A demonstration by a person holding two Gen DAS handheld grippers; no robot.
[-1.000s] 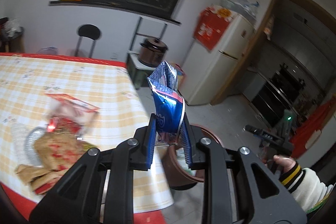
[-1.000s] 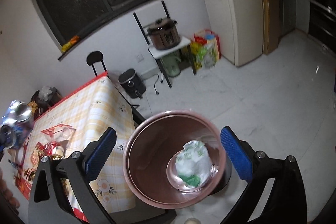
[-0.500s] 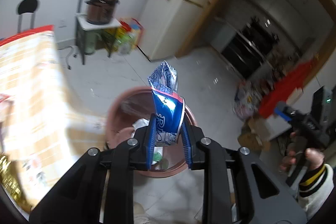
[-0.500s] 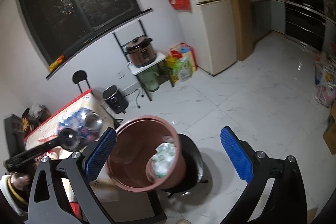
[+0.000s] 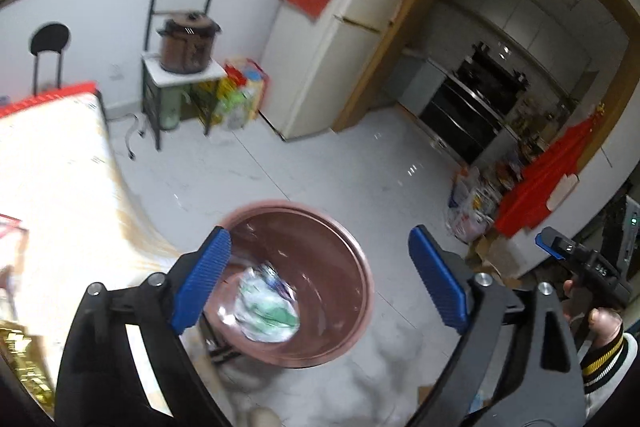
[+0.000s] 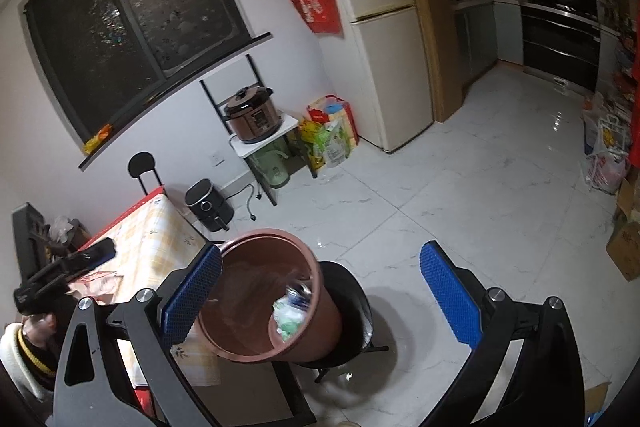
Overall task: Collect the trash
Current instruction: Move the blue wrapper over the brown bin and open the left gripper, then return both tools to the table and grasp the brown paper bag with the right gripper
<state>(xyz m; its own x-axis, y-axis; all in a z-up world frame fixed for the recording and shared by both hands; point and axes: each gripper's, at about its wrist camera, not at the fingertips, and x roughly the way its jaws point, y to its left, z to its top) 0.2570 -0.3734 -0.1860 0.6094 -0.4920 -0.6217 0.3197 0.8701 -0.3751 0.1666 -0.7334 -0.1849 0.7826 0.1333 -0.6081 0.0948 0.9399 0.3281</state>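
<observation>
So the trash: the crumpled blue and silver foil snack wrapper (image 5: 276,277) is down inside the round reddish-brown plastic bin (image 5: 356,267), lying on a wad of white and green crumpled packaging (image 5: 266,313) at the bottom. It's smeared with blur in your left wrist view, so you can't read any print on it, and in the right wrist view it's just a bluish streak (image 6: 300,293) near the bin's inner wall. Your left gripper (image 5: 320,279) hangs right above the bin mouth with its blue-padded jaws swinging apart, nothing between them. Your right gripper (image 6: 320,299) has its blue pads spread wide too, also gripping nothing, with the bin sitting low between the two fingers in that view. The bin stands on the white tiled floor (image 6: 460,195) beside the table with the yellow checked cloth (image 6: 156,243), and a black round thing (image 6: 352,303) sits right behind it, mostly hidden, so no idea what it is. The left edge of the table in the left view is washed out and blurry, with some gold packaging (image 5: 20,351) cut off at the frame edge. Further out there's a brown electric cooker (image 6: 252,117) on a small rack, panel lettering too small to read, and a cream two-door fridge (image 6: 384,39) with a red hanging cloth (image 6: 316,3) whose pale markings you can't make out either.
</observation>
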